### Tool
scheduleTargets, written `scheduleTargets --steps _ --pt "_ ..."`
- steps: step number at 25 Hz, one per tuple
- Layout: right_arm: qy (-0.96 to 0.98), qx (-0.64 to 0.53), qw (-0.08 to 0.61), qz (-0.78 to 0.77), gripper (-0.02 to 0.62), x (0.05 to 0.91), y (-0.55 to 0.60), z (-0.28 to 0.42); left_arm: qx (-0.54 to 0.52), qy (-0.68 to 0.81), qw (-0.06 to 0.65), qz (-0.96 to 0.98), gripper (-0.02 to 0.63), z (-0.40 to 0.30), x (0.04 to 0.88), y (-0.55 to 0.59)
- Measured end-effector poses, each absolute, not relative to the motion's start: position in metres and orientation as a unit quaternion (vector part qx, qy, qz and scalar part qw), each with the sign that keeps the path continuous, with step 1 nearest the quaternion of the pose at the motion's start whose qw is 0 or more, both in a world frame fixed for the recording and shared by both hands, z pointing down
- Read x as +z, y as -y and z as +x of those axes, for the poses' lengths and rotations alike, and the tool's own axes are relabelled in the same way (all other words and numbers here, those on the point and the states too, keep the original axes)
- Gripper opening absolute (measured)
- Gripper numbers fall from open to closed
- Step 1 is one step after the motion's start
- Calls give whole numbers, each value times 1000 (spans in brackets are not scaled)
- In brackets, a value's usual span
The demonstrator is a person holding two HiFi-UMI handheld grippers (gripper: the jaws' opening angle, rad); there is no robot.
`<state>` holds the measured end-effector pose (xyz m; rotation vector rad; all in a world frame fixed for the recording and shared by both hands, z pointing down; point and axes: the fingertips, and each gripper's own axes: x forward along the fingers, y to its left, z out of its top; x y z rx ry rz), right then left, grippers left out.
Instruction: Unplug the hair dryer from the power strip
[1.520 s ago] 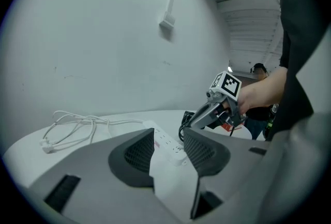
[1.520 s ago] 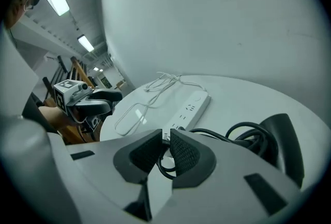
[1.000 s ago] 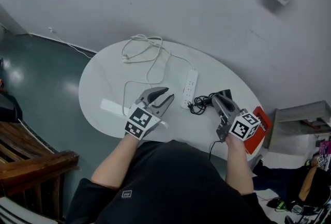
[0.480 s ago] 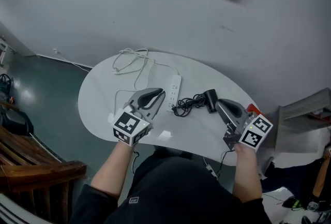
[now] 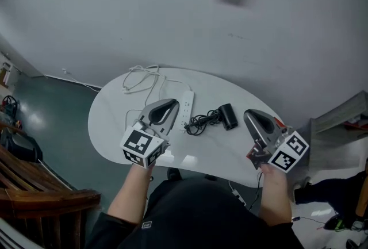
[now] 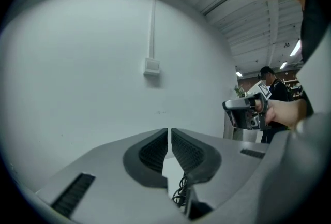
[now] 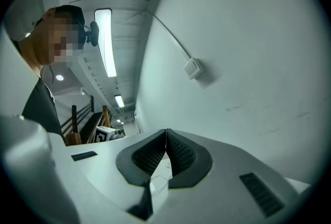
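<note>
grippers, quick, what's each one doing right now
Left gripper: jaws closed, holding nothing.
Right gripper: jaws closed, holding nothing.

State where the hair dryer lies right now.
In the head view, the hair dryer lies on the white table, right of the power strip, its coiled cord bunched between them.

Soft, even indoor light, with only faint shadows. A ceiling strip light [image 7: 106, 42] glares white in the right gripper view. Both gripper views bulge toward black edges, the foreground perhaps slightly soft.
</note>
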<state>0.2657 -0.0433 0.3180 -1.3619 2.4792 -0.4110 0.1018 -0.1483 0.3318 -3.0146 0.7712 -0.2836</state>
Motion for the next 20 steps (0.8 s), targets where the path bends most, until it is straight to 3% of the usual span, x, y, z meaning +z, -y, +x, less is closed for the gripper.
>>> scheduleTargets --steps 10,20 --pt "-837 -84 137 -523 34 302 74 244 -81 -262 19 -961 32 68 322 178" --pt "-829 -17 79 -553 34 279 95 237 -89 -273 54 -956 31 56 310 202"
